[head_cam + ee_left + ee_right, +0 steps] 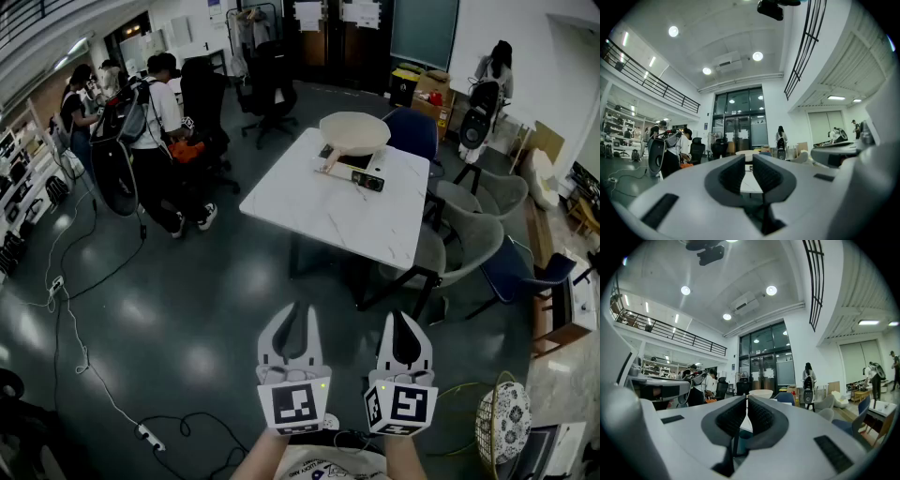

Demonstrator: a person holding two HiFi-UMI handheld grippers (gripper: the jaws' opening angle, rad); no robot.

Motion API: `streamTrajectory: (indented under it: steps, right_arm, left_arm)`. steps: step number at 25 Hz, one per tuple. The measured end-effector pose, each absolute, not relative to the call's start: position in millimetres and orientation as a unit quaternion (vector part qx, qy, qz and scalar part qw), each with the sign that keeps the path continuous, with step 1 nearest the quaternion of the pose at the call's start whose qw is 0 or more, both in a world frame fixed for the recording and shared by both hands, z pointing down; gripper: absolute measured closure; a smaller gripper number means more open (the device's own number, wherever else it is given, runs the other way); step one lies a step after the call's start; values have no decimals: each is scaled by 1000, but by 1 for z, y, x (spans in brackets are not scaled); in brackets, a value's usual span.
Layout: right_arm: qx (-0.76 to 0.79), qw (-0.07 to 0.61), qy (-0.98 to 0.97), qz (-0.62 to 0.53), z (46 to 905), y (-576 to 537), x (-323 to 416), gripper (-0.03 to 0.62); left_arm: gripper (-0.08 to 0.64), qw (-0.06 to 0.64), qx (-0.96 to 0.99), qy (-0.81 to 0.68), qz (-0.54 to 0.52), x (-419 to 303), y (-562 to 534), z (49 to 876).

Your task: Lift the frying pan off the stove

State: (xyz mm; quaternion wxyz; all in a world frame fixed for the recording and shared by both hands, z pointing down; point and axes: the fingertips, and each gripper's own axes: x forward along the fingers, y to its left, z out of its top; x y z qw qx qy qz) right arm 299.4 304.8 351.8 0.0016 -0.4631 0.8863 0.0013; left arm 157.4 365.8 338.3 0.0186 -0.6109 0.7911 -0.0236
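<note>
Marble table [319, 202] bears pan [354, 133] on stove [364, 176].

You have no text you can read here. The square markers on the cubes of your left tongs [300, 317] and right tongs [404, 324] are patterns only, without letters or numbers. The paper sheets [307, 14] on the far doors are too small to read.

The frying pan [354, 132] is cream; the stove [368, 180] black; the counter [319, 202] white, faintly grey-veined; left tool [292, 323] and right tool [405, 330] white, dark-padded, with black-and-white square markers; the floor [187, 309] dark grey.
</note>
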Motion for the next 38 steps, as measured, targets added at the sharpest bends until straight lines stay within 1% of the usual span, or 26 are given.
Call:
streamTrajectory:
  steps: [9, 14, 17, 27, 38]
  right_arm:
    - [-465, -1, 885, 0, 352, 302, 301, 569]
    - [-459, -3, 888, -2, 355, 297, 302, 569]
    - [-456, -5, 890, 3, 357, 294, 301, 569]
    - [-445, -15, 895, -8, 371, 283, 307, 569]
    - [-451, -24, 892, -29, 379, 246, 292, 569]
  left_arm:
    - [502, 32, -617, 785, -37, 159, 360, 339]
    - [502, 20, -615, 788, -34, 162, 356, 342]
    - [502, 28, -616, 786, -45, 162, 352, 347]
    - [502, 24, -607, 793, -50, 161, 342, 356]
    - [502, 15, -615, 787, -51, 141, 303, 361]
